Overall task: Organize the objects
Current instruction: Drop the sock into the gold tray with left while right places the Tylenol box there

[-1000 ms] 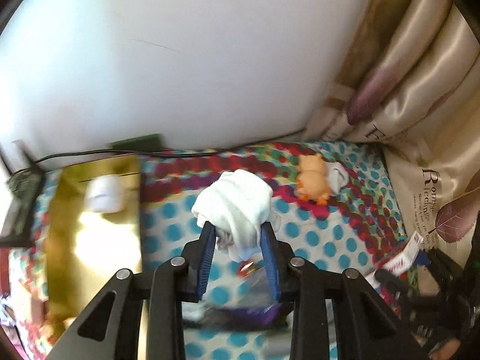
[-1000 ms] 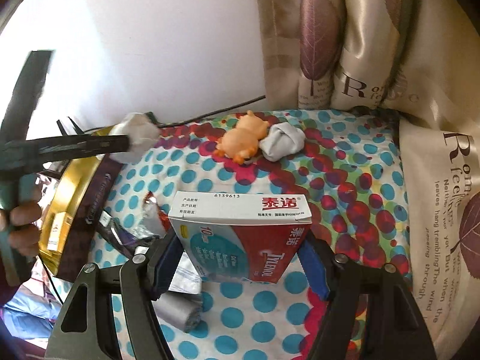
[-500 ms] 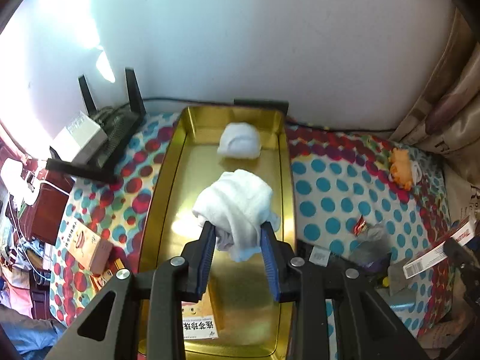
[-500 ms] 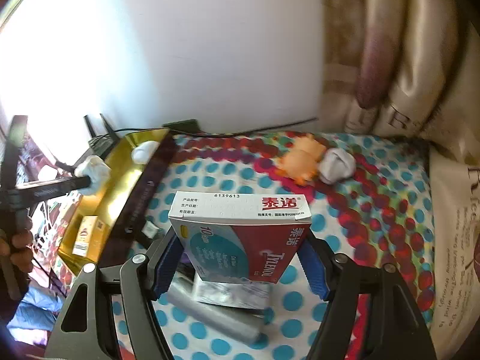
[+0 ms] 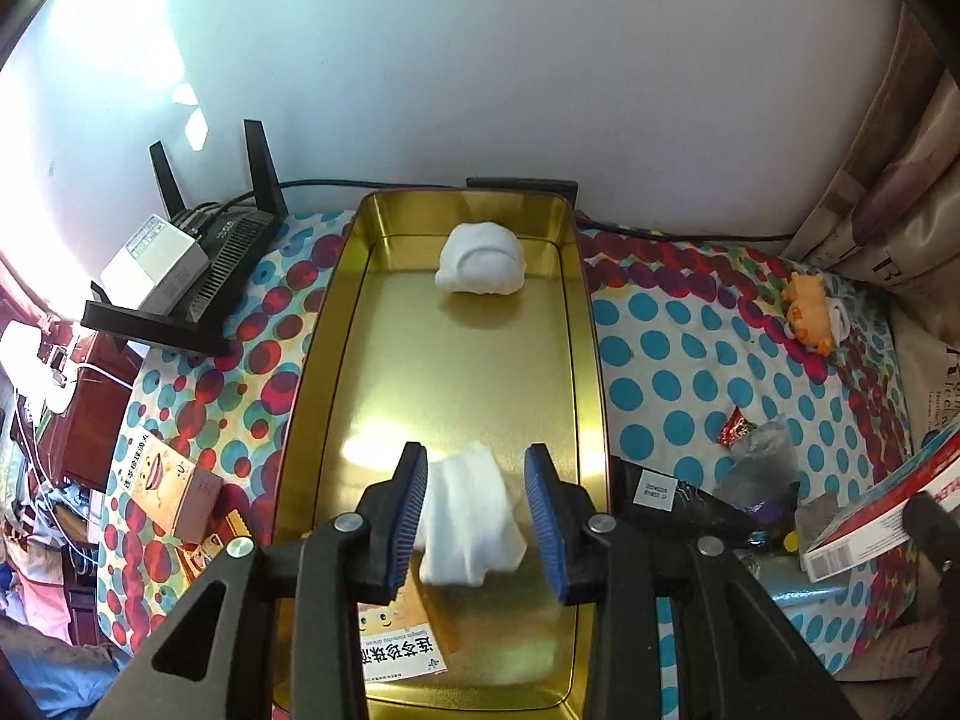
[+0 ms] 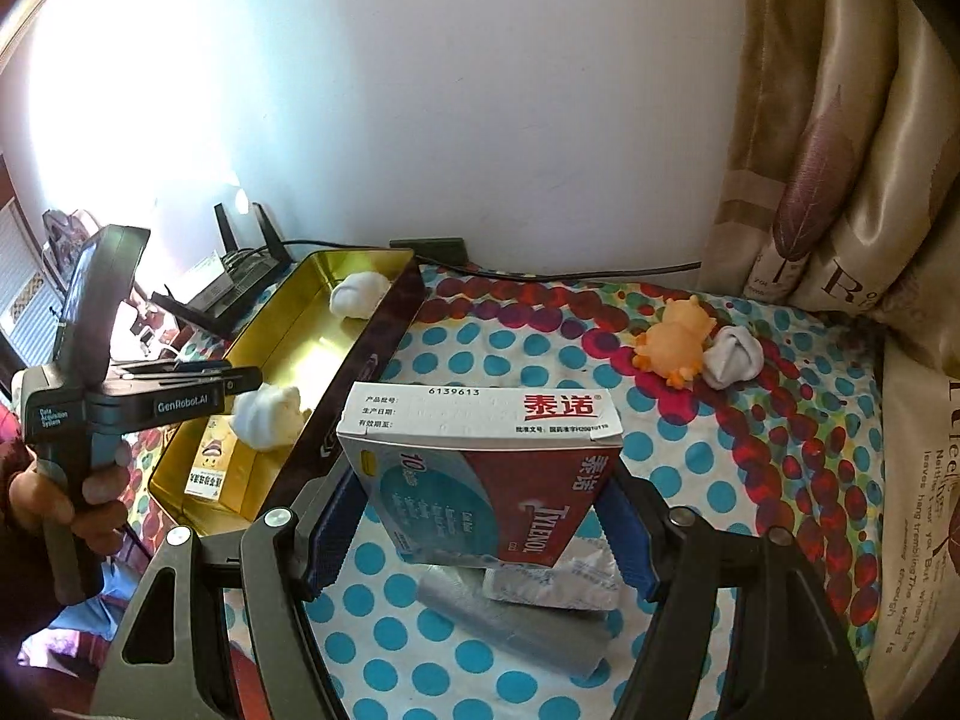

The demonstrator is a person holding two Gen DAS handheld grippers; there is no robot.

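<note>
My left gripper (image 5: 477,519) hangs over the gold tray (image 5: 585,360) with its jaws parted. A white rolled cloth (image 5: 471,525) sits between them, touching the left pad only, with a gap on the right. It also shows in the right wrist view (image 6: 267,411) at the left gripper's tips (image 6: 240,384). A second white cloth roll (image 5: 480,267) lies at the tray's far end. My right gripper (image 6: 474,513) is shut on a Tylenol box (image 6: 480,468), held above the dotted tablecloth.
An orange toy (image 6: 675,345) and a grey cloth ball (image 6: 732,357) lie at the back right by the curtain. Foil packets (image 6: 540,606) lie under the box. A small carton (image 5: 402,642) lies in the tray's near end. A router (image 5: 198,276) stands left of the tray.
My left gripper carried the white cloth from the tablecloth over the tray, lowered it and opened. My right gripper swung left with the Tylenol box still held.
</note>
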